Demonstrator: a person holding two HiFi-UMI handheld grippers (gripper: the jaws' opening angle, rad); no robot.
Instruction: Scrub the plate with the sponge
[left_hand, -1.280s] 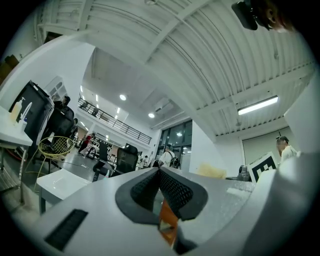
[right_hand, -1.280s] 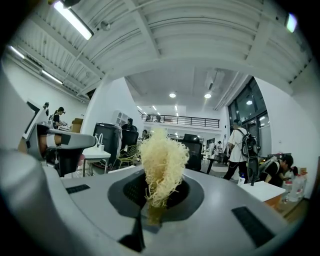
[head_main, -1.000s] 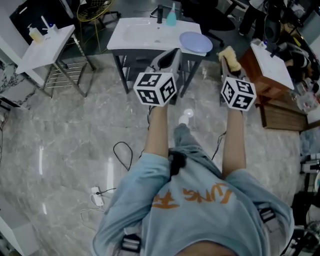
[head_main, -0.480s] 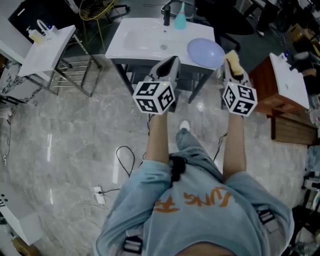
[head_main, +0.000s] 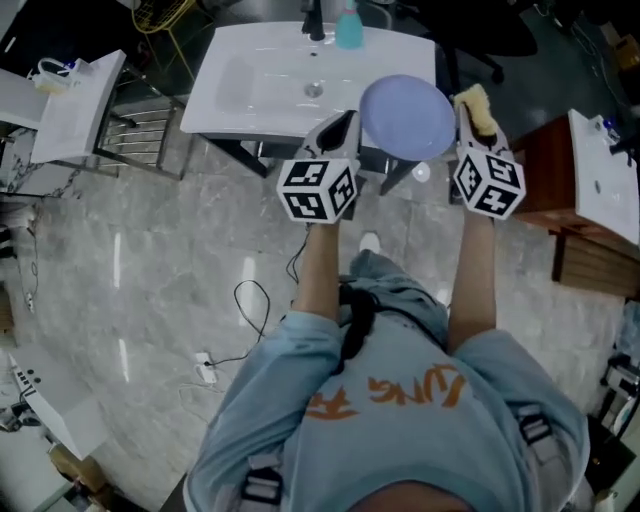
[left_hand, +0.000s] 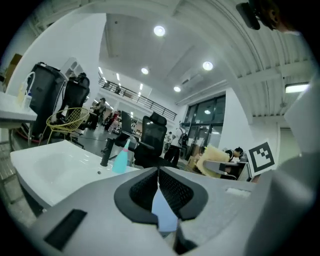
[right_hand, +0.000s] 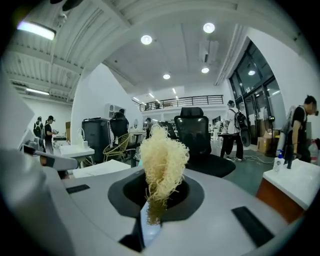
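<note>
A pale blue plate (head_main: 408, 118) lies on the right end of the white sink counter (head_main: 250, 90), reaching over its front edge. My left gripper (head_main: 340, 128) is just left of the plate, its jaws shut with nothing between them (left_hand: 158, 172). My right gripper (head_main: 476, 118) is just right of the plate, shut on a yellow fibrous sponge (head_main: 477, 104) that sticks up out of the jaws (right_hand: 162, 160). The left gripper view shows the sink basin (left_hand: 50, 170) at the left and the sponge (left_hand: 214, 164) at the right. The plate is hidden in both gripper views.
A black faucet (head_main: 313, 20) and a teal bottle (head_main: 348, 28) stand at the sink's back edge. A white side table (head_main: 70, 105) is at the left and a wooden cabinet with a white top (head_main: 600, 190) at the right. Cables (head_main: 250, 300) lie on the marble floor.
Both grippers have moved forward and down to the sink, which now looks closer. The plate, earlier ahead of them, now lies between the two. The sponge stays held.
</note>
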